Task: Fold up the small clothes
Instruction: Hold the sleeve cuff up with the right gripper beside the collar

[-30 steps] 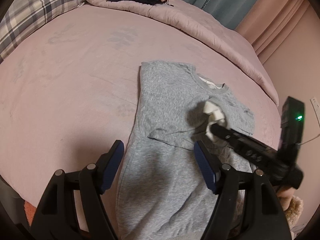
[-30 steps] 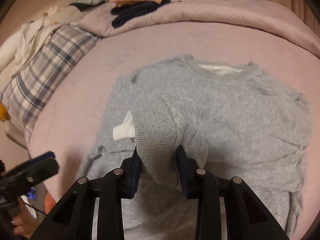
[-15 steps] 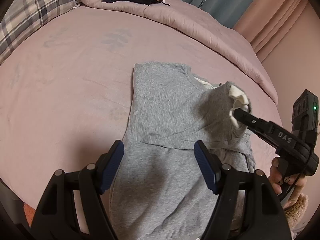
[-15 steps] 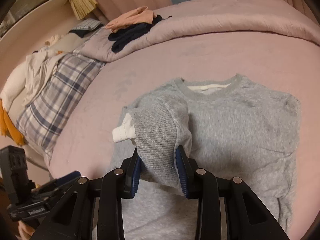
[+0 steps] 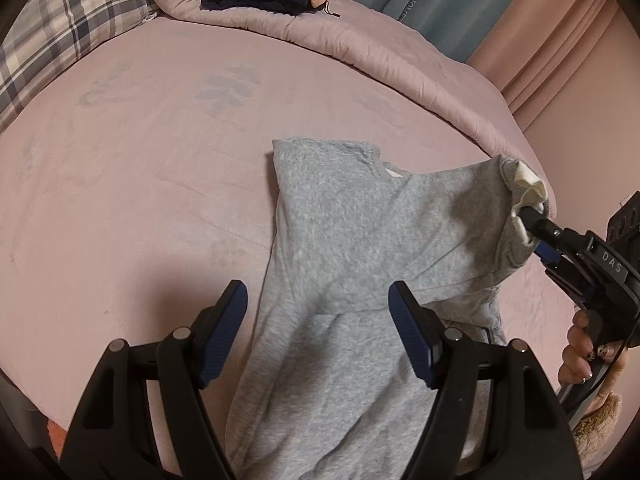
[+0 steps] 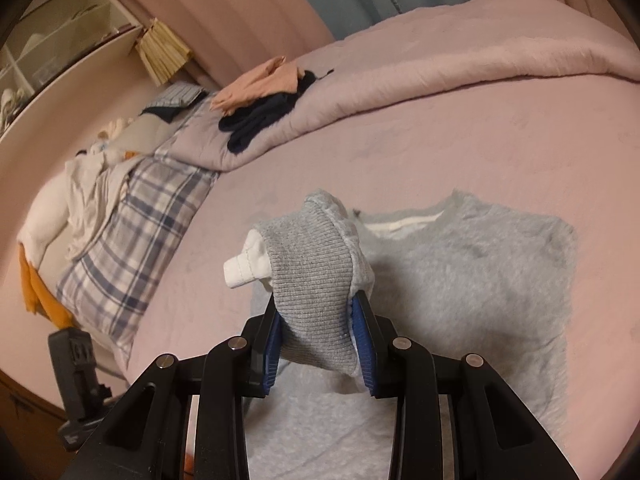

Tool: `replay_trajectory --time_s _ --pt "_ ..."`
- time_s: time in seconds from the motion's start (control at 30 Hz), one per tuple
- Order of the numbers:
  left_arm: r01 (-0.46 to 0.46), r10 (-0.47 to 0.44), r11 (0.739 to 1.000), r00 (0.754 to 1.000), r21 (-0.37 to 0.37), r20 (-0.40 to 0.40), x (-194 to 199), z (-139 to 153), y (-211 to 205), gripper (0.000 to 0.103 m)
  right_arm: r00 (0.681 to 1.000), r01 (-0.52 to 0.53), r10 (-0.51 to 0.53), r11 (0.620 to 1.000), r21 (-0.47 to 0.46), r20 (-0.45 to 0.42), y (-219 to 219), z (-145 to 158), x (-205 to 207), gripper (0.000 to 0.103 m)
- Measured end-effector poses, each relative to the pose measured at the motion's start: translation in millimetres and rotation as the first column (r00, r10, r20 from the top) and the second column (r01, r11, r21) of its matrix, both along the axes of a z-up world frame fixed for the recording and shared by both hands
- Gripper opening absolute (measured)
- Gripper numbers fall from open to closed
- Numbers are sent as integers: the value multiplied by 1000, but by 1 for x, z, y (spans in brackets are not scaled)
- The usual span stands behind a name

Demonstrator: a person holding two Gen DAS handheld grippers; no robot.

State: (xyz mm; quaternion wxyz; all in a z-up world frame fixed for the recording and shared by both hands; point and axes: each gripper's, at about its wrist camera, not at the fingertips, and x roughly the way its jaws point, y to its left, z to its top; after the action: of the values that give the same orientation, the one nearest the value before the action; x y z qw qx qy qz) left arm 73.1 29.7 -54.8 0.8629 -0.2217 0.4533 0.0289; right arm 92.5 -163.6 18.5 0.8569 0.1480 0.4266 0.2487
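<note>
Bed (image 5: 140, 168) in a mauve sheet carries everything here, a rolled quilt (image 5: 360, 52) of the same colour lying along its far side and a plaid pillow (image 6: 132, 236) at its head. Dark and peach clothes (image 6: 260, 108) sit heaped on the quilt, well apart from the work. The grey sweatshirt (image 5: 340, 240) lies flat near the bed's near edge, neck toward the quilt — one side already folded in, so that its left edge runs straight. Its sleeve (image 5: 460, 216) is lifted off the body and stretched out to the right. The right tool (image 6: 316, 344) is clamped on the ribbed cuff (image 6: 312, 280) of that sleeve, with a white inner cuff (image 6: 244, 268) poking out beside it; in the left wrist view the same tool (image 5: 532, 232) is seen in a hand at the right rim. The left tool (image 5: 318, 320) hangs above the lower part of the sweatshirt, its jaws spread wide and holding nothing.
</note>
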Motion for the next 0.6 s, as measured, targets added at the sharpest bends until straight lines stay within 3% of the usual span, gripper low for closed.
replay_trajectory --time_s 0.6 --pt "38 -37 999 999 4 -28 23 -8 -9 73 998 57 -57 998 12 1 -24 1 5 34"
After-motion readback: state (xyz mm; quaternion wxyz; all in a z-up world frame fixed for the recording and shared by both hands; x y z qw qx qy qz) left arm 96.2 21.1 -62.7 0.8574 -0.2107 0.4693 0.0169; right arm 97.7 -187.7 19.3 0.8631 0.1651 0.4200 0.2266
